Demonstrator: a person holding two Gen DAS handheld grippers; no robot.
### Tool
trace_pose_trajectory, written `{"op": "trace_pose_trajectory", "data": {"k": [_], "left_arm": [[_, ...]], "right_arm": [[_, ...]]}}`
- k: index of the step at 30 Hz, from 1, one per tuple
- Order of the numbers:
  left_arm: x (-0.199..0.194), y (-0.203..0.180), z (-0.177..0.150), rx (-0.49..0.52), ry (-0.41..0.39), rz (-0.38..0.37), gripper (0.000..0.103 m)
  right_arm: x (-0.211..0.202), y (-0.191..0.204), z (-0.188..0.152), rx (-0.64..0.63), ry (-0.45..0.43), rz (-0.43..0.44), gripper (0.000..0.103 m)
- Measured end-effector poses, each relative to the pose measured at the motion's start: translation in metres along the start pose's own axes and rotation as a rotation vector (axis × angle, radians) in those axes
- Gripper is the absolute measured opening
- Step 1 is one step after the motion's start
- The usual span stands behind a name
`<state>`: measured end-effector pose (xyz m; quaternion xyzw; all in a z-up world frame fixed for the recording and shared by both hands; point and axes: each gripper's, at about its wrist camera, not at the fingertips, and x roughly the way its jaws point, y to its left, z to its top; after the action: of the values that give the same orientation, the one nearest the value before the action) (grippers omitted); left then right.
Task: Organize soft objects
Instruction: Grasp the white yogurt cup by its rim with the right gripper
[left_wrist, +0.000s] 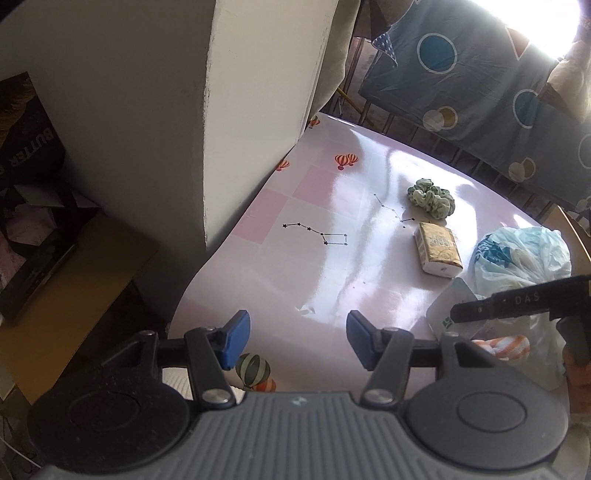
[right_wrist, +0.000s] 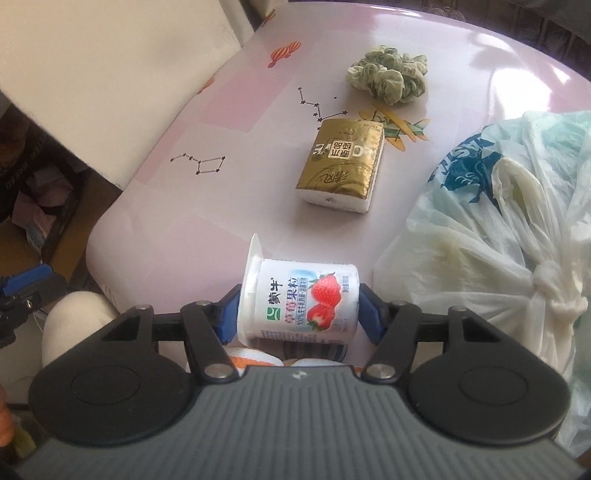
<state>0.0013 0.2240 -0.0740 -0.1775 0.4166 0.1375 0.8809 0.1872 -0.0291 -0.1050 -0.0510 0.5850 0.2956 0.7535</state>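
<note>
My right gripper (right_wrist: 299, 317) is shut on a strawberry yogurt cup (right_wrist: 301, 302) lying on its side, one blue pad on the lid end and one on the base. Under the cup peeks an orange-and-white striped soft thing (right_wrist: 251, 360). Farther out on the pink table (right_wrist: 177, 236) lie a gold tissue pack (right_wrist: 341, 166) and a green scrunchie (right_wrist: 388, 75). My left gripper (left_wrist: 295, 339) stands open over the table's near edge, with nothing between its pads. The left wrist view also shows the scrunchie (left_wrist: 430, 199), the tissue pack (left_wrist: 439, 247) and the cup (left_wrist: 448, 306), partly hidden behind the right gripper's black body.
A knotted pale plastic bag (right_wrist: 498, 221) fills the table's right side. A white pillar (left_wrist: 258, 110) borders the table on the left, with a dark box (left_wrist: 33, 221) on a lower surface beside it. A blue patterned cloth (left_wrist: 480, 92) hangs beyond the far edge.
</note>
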Motion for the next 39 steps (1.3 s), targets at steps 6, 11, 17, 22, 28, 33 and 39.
{"op": "trace_pose_trajectory", "data": {"k": [6,11,17,22,28,33,39], "left_arm": [[0.001,-0.002,-0.004,0.0,0.006,-0.016,0.059],[0.004,-0.008,-0.007,0.011,0.014,-0.016,0.059],[0.006,-0.021,-0.01,0.059,0.011,-0.031,0.059],[0.008,-0.042,-0.011,0.137,-0.001,-0.065,0.059],[0.018,-0.072,-0.009,0.219,-0.015,-0.152,0.059],[0.035,-0.092,-0.004,0.248,0.016,-0.234,0.059],[0.056,-0.111,0.004,0.278,0.058,-0.272,0.059]], "right_arm": [[0.005,-0.045,-0.004,0.343,-0.068,0.325,0.061],[0.031,-0.057,-0.016,0.518,-0.055,0.535,0.062],[0.027,-0.048,-0.023,0.487,-0.054,0.447,0.064],[0.006,-0.047,-0.027,0.446,-0.113,0.353,0.061],[-0.007,-0.055,-0.035,0.455,-0.178,0.358,0.037],[-0.008,-0.062,-0.036,0.494,-0.193,0.391,0.037],[0.001,-0.064,-0.035,0.514,-0.185,0.415,0.037]]}}
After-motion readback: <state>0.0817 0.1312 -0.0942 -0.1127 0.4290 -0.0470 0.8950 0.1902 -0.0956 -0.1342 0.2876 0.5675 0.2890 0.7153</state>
